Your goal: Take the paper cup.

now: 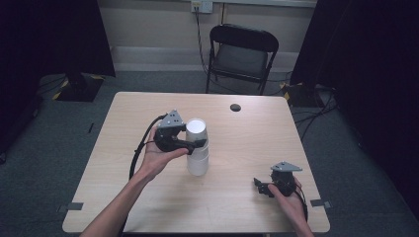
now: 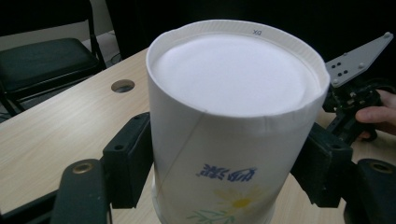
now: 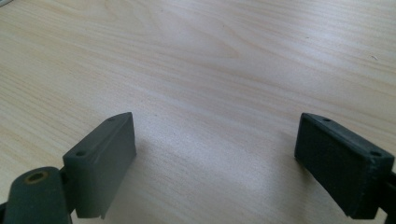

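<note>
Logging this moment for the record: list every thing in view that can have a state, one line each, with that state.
Paper cup stack: upside down, standing on the table, top cup gripped.
Left gripper: shut on the top cup, one pad on each side of its wall.
Right gripper: open, nothing between its jaws, low over bare table.
Folding chair: unfolded, seat vacant, behind the table.

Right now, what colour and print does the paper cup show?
The paper cup is white, with blue lettering above a yellow flower; the left gripper view shows it best.
</note>
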`<state>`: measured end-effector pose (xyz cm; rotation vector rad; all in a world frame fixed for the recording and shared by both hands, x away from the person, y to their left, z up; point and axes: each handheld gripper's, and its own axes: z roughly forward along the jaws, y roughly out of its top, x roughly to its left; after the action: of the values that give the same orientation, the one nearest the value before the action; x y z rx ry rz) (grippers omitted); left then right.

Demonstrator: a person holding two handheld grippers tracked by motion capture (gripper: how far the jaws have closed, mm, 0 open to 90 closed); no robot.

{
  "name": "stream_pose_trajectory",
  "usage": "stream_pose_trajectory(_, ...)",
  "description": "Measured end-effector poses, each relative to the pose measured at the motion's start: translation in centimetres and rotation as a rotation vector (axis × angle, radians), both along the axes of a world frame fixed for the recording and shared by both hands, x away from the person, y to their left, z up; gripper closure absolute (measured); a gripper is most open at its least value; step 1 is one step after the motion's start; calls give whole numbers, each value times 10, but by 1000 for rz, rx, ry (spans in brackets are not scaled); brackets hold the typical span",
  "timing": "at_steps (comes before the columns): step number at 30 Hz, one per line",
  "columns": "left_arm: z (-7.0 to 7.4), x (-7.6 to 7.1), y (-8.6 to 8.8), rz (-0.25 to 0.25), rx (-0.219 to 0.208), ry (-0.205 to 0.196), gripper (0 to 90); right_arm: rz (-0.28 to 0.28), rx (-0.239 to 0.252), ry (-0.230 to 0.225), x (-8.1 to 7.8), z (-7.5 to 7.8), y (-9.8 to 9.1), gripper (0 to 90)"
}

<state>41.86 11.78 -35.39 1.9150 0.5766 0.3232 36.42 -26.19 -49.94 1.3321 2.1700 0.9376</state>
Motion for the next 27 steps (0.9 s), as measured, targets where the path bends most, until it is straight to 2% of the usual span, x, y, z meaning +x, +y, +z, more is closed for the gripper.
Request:
stream_pose_trajectory(7, 3, -2, 4, 6, -19, -4, 291, 0, 0, 0, 0, 0, 0, 120)
stream_pose_trajectory(12, 9, -9, 7, 8, -31, -24, 292, 0, 0, 0, 0, 0, 0, 120)
stream_pose_trajectory(27, 14, -9, 14, 13, -34, -23, 297, 0, 0, 0, 0, 0, 0, 120)
